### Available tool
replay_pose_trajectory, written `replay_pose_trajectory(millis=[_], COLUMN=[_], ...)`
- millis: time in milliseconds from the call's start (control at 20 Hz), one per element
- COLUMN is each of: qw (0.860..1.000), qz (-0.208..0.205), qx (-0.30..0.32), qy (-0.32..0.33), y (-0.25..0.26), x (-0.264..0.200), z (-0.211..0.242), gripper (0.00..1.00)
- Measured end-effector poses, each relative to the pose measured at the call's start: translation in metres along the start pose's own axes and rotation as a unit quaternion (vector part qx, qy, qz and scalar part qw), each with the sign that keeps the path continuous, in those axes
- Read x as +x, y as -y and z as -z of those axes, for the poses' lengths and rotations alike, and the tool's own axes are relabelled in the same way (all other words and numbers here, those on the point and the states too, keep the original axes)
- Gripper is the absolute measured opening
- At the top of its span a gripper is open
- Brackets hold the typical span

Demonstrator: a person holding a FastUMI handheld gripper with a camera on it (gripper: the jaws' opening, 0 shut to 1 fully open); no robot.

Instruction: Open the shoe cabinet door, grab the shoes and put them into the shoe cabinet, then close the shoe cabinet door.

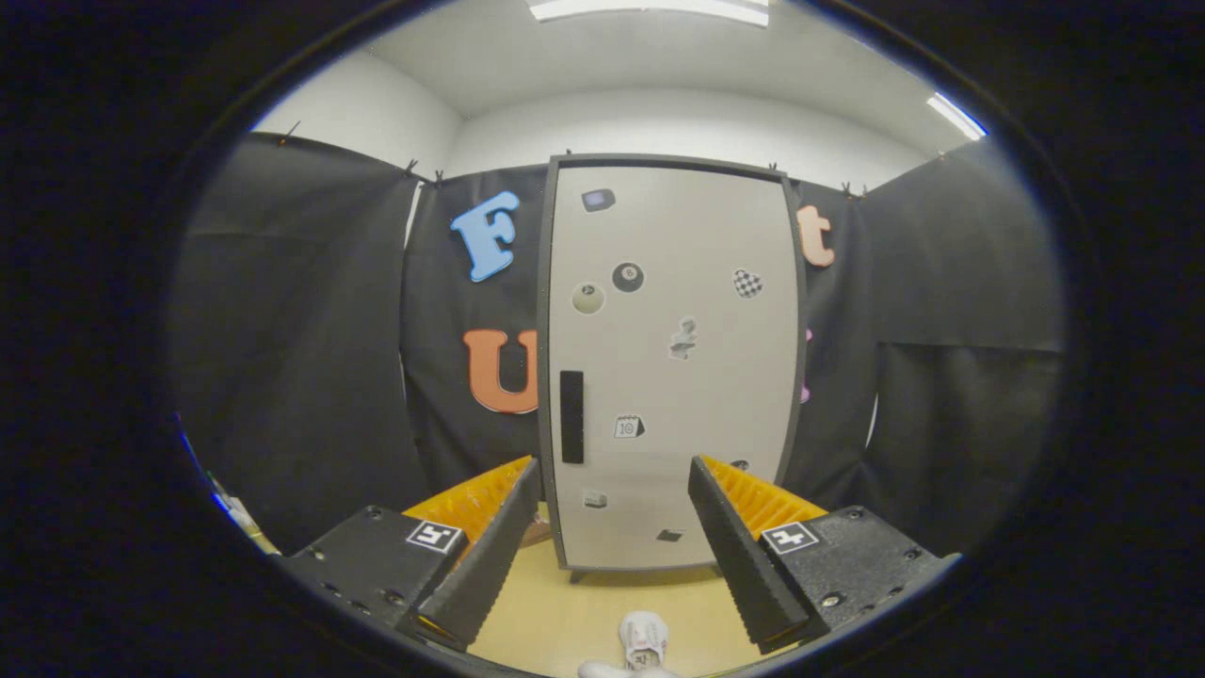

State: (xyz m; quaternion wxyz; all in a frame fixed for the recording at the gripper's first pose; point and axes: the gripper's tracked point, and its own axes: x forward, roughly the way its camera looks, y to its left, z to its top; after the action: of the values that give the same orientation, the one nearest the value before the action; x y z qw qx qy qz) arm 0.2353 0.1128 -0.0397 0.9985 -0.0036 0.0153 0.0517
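Spread wide, the gripper [612, 556] grasps nothing; a white shoe [643, 640] lies between its fingers at 6 o'clock, long axis toward 12. Beyond stands the shoe cabinet [673, 367], door shut, handle [571, 416] at 9 o'clock.

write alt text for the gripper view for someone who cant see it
A closed shoe cabinet stands upright straight ahead, its pale door dotted with stickers and a dark handle near one edge. The gripper is open and empty, its fingers spread toward the cabinet's base. A white shoe lies on the wooden floor between them.
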Motion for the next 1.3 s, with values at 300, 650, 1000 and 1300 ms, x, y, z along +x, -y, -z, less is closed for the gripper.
replay_pose_trajectory(millis=[300, 650, 1000, 1300], qw=[1.000, 0.999, 0.999, 0.999], qz=[-0.017, -0.017, -0.009, 0.017], qx=[0.007, 0.005, -0.007, 0.002], qy=[-0.017, -0.037, -0.041, -0.043], y=[-0.020, -0.031, -0.033, -0.030], x=[0.107, 0.196, 0.227, 0.230], z=[0.015, 0.039, 0.042, 0.040], gripper=[1.00, 1.00, 0.91, 0.68])
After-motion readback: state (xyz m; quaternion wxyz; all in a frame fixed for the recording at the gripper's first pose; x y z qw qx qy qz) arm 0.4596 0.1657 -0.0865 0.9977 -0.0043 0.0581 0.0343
